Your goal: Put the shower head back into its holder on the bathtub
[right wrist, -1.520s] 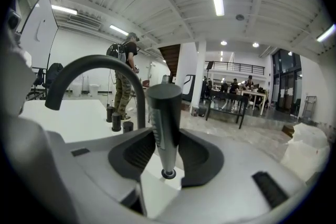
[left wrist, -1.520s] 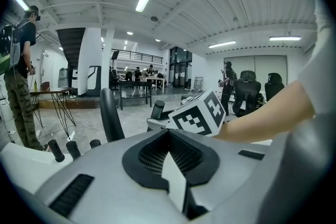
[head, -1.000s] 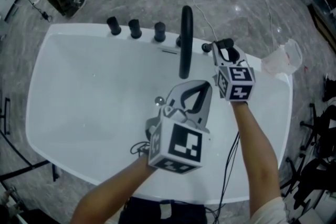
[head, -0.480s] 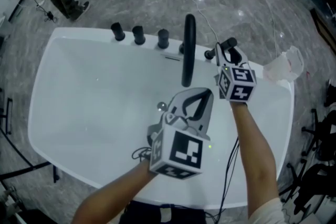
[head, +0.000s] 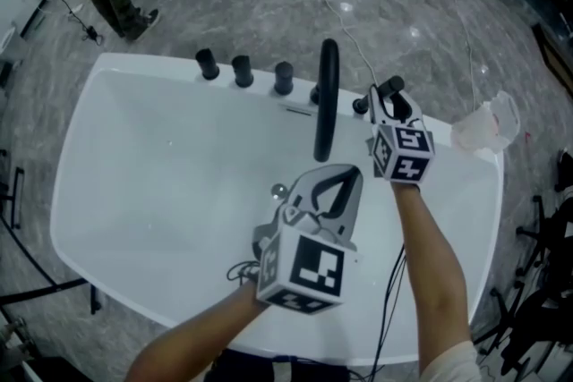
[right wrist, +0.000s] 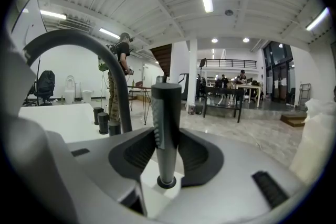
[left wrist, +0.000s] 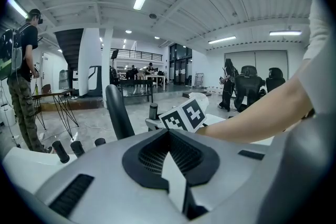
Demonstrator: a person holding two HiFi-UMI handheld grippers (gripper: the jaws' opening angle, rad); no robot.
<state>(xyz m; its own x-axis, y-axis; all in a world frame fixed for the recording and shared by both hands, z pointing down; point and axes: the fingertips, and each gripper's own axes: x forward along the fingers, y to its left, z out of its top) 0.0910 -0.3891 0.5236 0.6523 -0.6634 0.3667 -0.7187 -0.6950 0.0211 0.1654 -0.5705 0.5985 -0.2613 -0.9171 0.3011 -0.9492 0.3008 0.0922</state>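
Little has shifted: my right gripper [head: 387, 103] stays clamped on the shower head [right wrist: 166, 113], seemingly seated in its holder [right wrist: 167, 182] at the bathtub's [head: 134, 72] 1 o'clock rim. I'd unclamp without tilting it; my left gripper [head: 338, 176] is closed, empty.

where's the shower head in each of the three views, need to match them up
Head view: the shower head is at upper right, on the tub rim, between the right tongs.
Left gripper view: a small dark post just left of centre, behind the marker cube.
Right gripper view: upright at centre, between the tongs.
Shared landmark: the black arched spout, beside the shower head in every view.
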